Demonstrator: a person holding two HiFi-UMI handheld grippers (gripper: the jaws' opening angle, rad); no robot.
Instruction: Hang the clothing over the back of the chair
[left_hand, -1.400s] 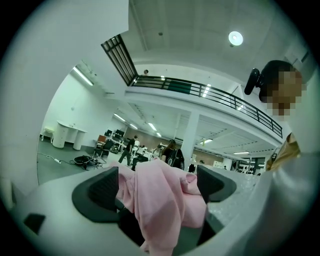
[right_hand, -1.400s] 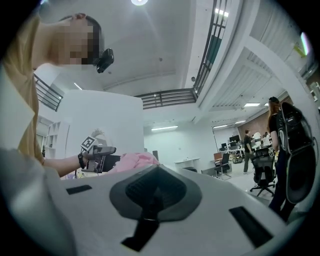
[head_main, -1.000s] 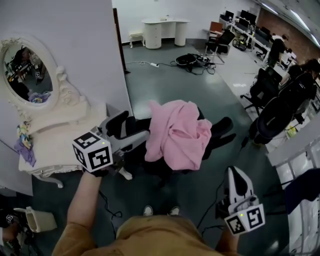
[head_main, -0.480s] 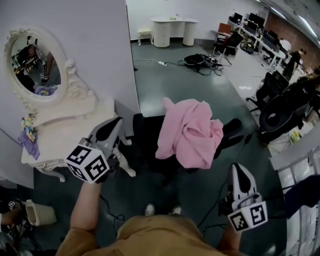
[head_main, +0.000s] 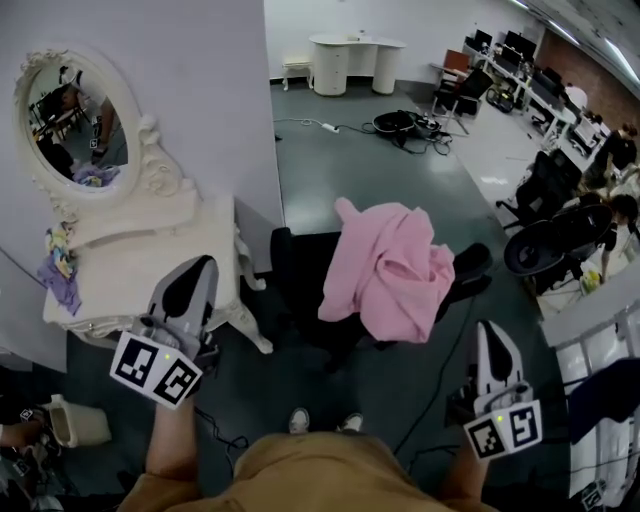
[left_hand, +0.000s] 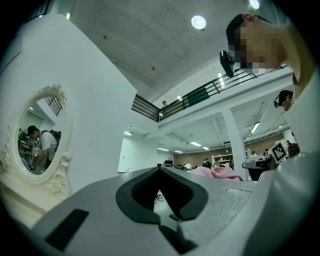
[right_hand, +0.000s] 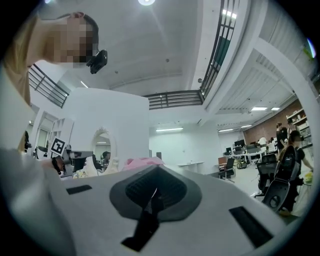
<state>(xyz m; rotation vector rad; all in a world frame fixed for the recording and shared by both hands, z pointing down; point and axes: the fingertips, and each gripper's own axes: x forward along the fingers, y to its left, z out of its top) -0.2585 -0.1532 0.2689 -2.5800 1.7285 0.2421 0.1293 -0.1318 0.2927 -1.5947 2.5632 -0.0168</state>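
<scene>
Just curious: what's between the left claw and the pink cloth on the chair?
Head view: past the left claw come the corner and curved leg of the white dressing table, then the black office chair, then the pink cloth.

One pink garment (head_main: 388, 268) — one mirror (head_main: 70, 125), one dresser (head_main: 140, 272).

An open-plan office: rows of desks (head_main: 572, 118) with monitors (head_main: 522, 44) and swivel chairs (head_main: 545, 245).

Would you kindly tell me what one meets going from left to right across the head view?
Oval mirror → left tongs → pink clothing → right tongs.
</scene>
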